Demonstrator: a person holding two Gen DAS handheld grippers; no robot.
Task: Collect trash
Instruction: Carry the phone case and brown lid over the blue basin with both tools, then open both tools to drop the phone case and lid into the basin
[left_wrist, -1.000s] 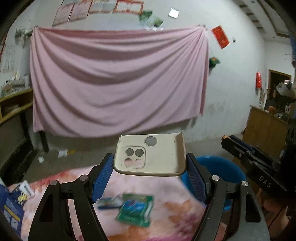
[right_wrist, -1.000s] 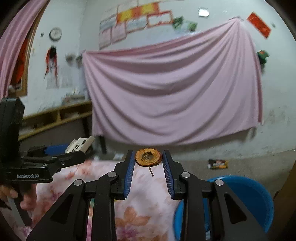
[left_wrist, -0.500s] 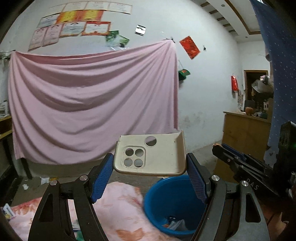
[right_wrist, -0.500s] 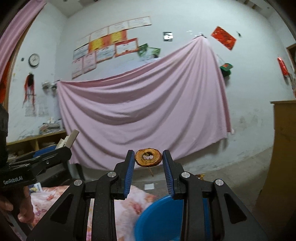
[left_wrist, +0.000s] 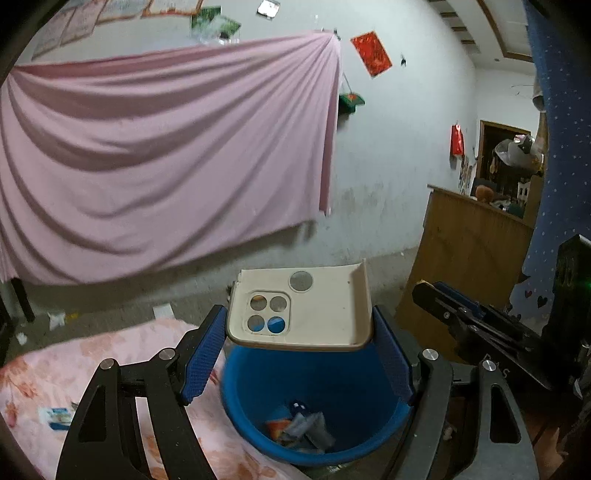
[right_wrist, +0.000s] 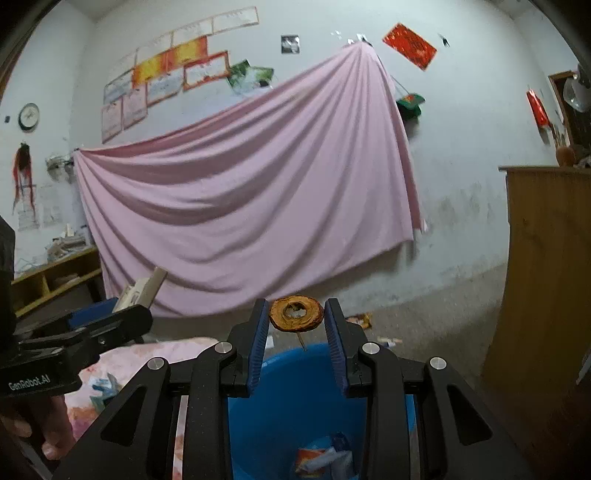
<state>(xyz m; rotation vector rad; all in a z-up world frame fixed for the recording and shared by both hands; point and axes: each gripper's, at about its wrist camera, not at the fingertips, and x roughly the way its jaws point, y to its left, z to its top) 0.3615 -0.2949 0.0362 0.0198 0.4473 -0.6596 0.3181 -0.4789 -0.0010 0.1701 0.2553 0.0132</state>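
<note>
- My left gripper (left_wrist: 299, 332) has its blue-padded fingers (left_wrist: 205, 350) closed on a cream phone case (left_wrist: 301, 308), gripped across its width by the two long edges, camera holes facing up and toward me.
- The case reads as light, stiff plastic with thin springy walls. Edge grip looks sound; I judge too hard a squeeze would bow it, and smooth plastic could slip.
- My right gripper (right_wrist: 297, 328) has its fingers closed narrowly on a dried brown fruit ring (right_wrist: 296, 314), pinched at its outer rim, a short stem hanging below.
- The ring looks featherweight, leathery and probably brittle; the rim is the only sensible hold.
- Directly under both loads sits the blue bucket (left_wrist: 258, 373). The left wrist view shows the case over its near rim; the right wrist view shows the ring above its mouth.
- Wrappers (left_wrist: 301, 430) already lie at the bucket bottom.
- Beside the bucket, on my left, a surface under a pink floral cloth (left_wrist: 74, 369) carries one small blue-and-white packet (left_wrist: 55, 417).
- Judgement: both pieces look placed for dropping. Opening the fingers should do; the case may clip the rim.
- Further off, scraps (left_wrist: 55, 319) lie on the floor.
- Beyond, a wooden cabinet (right_wrist: 546, 266) stands on my right, and a pink sheet (right_wrist: 240, 206) hangs on the back wall.
</note>
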